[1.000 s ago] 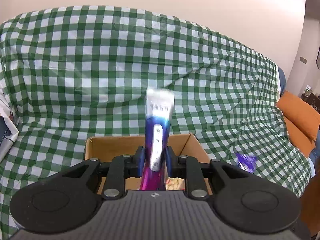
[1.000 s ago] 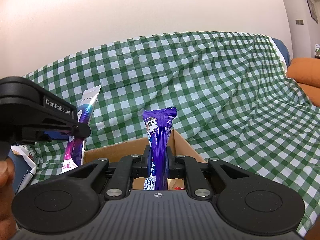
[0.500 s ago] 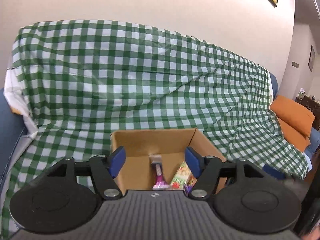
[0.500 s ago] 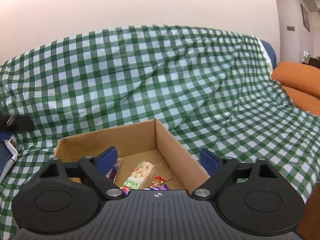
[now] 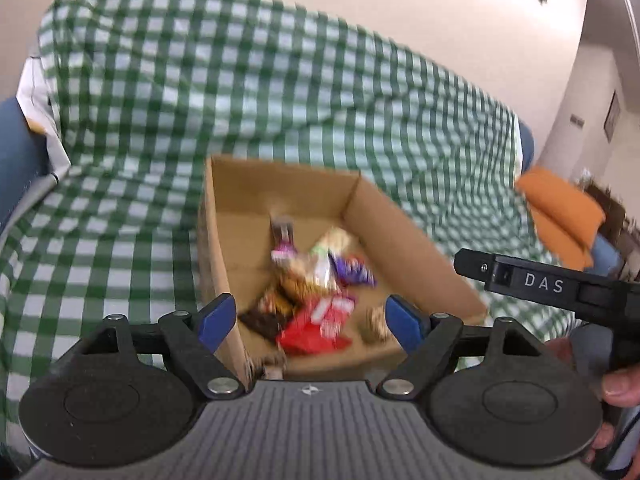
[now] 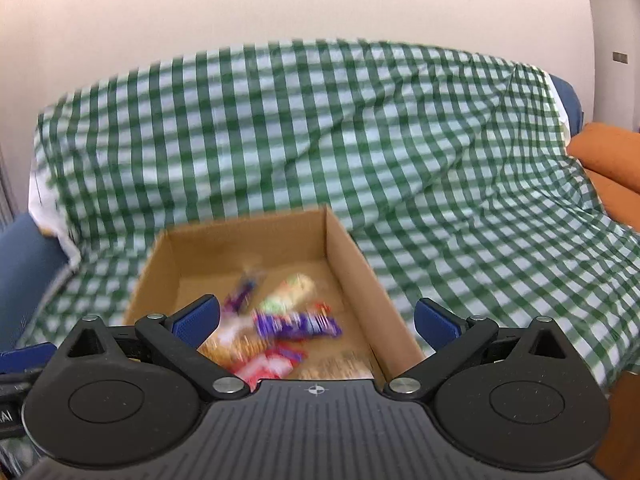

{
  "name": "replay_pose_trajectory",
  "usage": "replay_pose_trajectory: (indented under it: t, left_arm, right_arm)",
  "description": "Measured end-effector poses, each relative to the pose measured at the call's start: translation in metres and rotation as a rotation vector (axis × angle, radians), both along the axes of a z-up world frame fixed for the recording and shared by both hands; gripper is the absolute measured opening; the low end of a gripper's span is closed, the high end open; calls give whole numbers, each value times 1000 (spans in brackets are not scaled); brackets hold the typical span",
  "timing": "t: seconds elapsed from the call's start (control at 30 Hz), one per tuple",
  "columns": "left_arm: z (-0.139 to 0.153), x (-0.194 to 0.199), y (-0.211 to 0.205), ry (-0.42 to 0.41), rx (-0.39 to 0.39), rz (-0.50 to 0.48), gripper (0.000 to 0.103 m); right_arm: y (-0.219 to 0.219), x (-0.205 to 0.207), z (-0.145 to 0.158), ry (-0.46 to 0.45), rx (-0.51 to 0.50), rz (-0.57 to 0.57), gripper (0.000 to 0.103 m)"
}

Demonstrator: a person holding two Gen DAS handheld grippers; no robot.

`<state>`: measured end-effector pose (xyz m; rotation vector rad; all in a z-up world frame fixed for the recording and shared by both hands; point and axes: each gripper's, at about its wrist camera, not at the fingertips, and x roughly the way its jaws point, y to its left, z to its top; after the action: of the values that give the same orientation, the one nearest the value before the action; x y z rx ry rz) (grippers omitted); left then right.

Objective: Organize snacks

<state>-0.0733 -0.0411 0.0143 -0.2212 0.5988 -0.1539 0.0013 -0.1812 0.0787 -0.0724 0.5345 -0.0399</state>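
We hold the left gripper (image 5: 311, 319) and right gripper (image 6: 316, 317) spread wide, empty, above the cardboard box (image 5: 404, 240) of snacks (image 5: 316, 280).

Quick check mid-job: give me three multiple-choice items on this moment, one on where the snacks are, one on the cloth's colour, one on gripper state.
1. Where are the snacks?
A. Inside the cardboard box
B. On the orange cushion
C. In the grippers

2. What pattern has the cloth?
A. Red stripes
B. Green and white checks
C. Plain blue

3. How do both grippers stand?
A. Both shut
B. One shut on a packet
C. Both open

Key: A, the snacks lie in the cardboard box; B, the cloth is checked green and white; C, the left gripper and right gripper have fingers spread, holding nothing.
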Motion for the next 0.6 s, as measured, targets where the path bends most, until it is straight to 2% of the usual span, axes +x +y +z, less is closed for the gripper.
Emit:
replay_pose_trajectory:
  t: [0.07,0.1,0.2,0.33,0.47,0.6]
  left_arm:
    - [-6,3,-5,17,33,-8,102]
    - [-9,5,-6,23,49,-7,102]
    - [-13,13,-9,38,90,9,103]
    - [-17,23,-9,68,119,28,103]
    - [-20,34,-6,122,111,61,103]
    - [-22,35,-8,139,136,85,103]
  right_arm:
    - [-3,-3,-8,45,-11,-25,102]
    - [-4,-4,-11,61,-10,-32,102]
    - [-7,-5,-23,101,0,-50,102]
    - [-7,0,-34,116,-63,-35,102]
    - [-12,6,-40,126,-29,-36,102]
    - [-13,8,-40,121,-16,-23,102]
